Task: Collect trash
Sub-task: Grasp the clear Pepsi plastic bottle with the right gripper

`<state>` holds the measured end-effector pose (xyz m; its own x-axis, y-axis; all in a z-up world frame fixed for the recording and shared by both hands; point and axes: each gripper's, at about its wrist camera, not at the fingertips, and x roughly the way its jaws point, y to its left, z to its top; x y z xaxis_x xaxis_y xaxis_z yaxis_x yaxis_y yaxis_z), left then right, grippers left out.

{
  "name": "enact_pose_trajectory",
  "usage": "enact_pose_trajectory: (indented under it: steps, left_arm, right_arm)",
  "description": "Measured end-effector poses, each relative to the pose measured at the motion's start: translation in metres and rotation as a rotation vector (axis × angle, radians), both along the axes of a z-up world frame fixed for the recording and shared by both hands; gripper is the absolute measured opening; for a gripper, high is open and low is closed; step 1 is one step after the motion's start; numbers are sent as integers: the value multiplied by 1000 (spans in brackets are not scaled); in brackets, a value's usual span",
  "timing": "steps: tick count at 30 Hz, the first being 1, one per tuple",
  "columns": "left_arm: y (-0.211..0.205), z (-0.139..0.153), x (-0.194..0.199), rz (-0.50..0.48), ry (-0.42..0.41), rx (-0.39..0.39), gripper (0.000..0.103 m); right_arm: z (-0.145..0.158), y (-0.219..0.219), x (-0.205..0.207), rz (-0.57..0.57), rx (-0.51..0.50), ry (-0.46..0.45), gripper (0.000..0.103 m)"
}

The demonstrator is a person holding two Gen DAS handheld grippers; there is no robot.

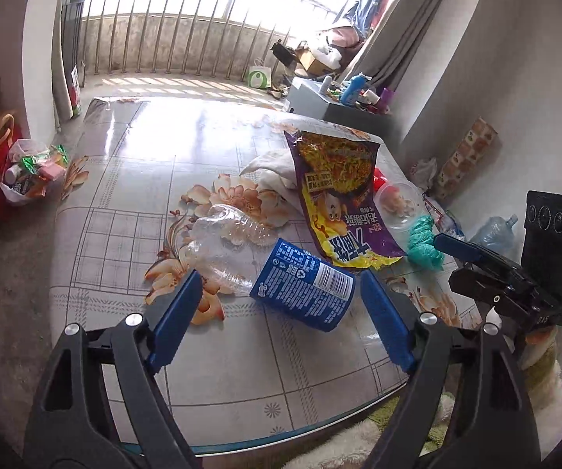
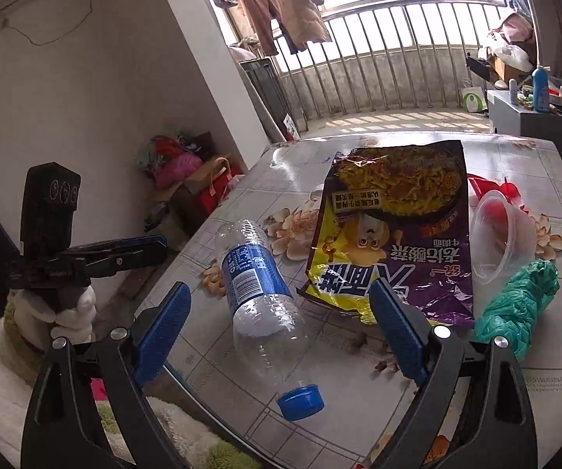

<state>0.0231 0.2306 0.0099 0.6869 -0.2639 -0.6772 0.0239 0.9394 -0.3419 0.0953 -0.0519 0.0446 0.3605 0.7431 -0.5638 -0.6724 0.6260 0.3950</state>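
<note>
the table (image 2: 398, 410) by the window carried all the litter, biggest first: the purple and yellow noodle bag (image 2: 394, 226) lay flat in the middle, the crushed clear bottle (image 2: 259, 285) on its side just left of it with its blue cap (image 2: 300, 400) toward the near edge, the clear plastic cup (image 2: 501, 234) tipped over to the right, and the green wad (image 2: 519, 305) near that. to my eye the bottle was the sensible first grab — best taken across its labelled middle, squeezed gently, since thin plastic like that would buckle and slip. the left gripper (image 1: 281, 312) hung with jaws spread wide over the bottle's label, touching nothing; the right gripper (image 2: 281, 324) stood just as wide — the bottle between its fingers, not pinched.
</note>
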Motion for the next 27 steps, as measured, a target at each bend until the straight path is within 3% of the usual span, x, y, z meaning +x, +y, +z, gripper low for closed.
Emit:
enact_pose_trajectory:
  steps: [5,12,17,19,27]
  left_arm:
    - [2,-45,-2,-19,95,-49,48]
    - [4,-64,6,-49,118,-85,19]
    - [0,-73,11,-63,125,-83,12]
    - [-2,-76,10,-67,125,-84,10]
    - [-15,-53,8,-99,73,-89,9]
  right_arm:
    - [-20,41,30,117,-30,141,86]
    - [-42,75,47,217,-101,264,81]
    - [-59,88,49,242,-159,326,79]
    - [-63,85,48,238,-162,343,68]
    - [-53,48,36,187,-43,373,61]
